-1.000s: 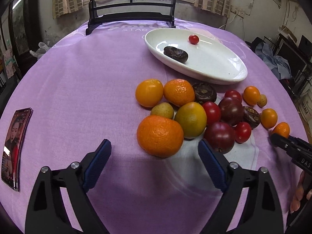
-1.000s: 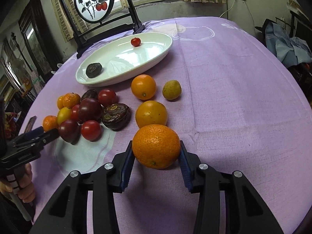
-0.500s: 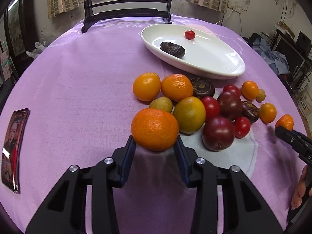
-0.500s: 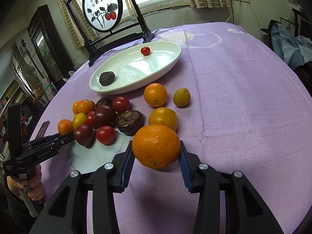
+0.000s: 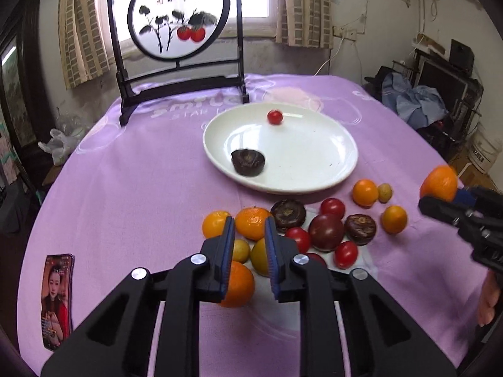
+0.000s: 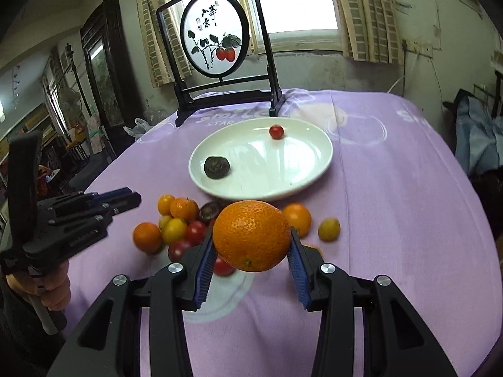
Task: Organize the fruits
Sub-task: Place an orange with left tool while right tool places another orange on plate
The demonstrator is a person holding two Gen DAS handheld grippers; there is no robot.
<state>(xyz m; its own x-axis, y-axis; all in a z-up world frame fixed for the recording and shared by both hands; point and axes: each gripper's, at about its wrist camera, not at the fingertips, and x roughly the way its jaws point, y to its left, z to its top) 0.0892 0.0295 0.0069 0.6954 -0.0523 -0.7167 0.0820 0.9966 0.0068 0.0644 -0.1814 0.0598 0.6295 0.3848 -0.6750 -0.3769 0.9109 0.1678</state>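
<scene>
My left gripper [image 5: 250,220] is shut with nothing between its blue pads. The big orange [image 5: 239,282] lies on the purple cloth below it, partly behind the left finger, and shows as the big orange [image 6: 147,237] in the right wrist view. My right gripper [image 6: 251,235] is shut on another large orange [image 6: 251,235] and holds it above the cloth; this held orange [image 5: 438,183] appears at the right edge of the left wrist view. The white plate [image 5: 314,172] holds one cherry tomato [image 5: 275,117] and one dark brown fruit [image 5: 248,162].
Several small oranges, tomatoes, dark fruits and yellow fruits are piled [image 5: 327,232] in front of the plate. A phone [image 5: 56,301] lies at the left on the cloth. A framed round screen [image 5: 180,31] stands at the back. A person's hand [image 6: 53,289] grips the left gripper's handle.
The left gripper closed around the big orange, then rose with its jaws shut further and empty; the orange stayed on the cloth. The right gripper lifted its orange off the cloth.
</scene>
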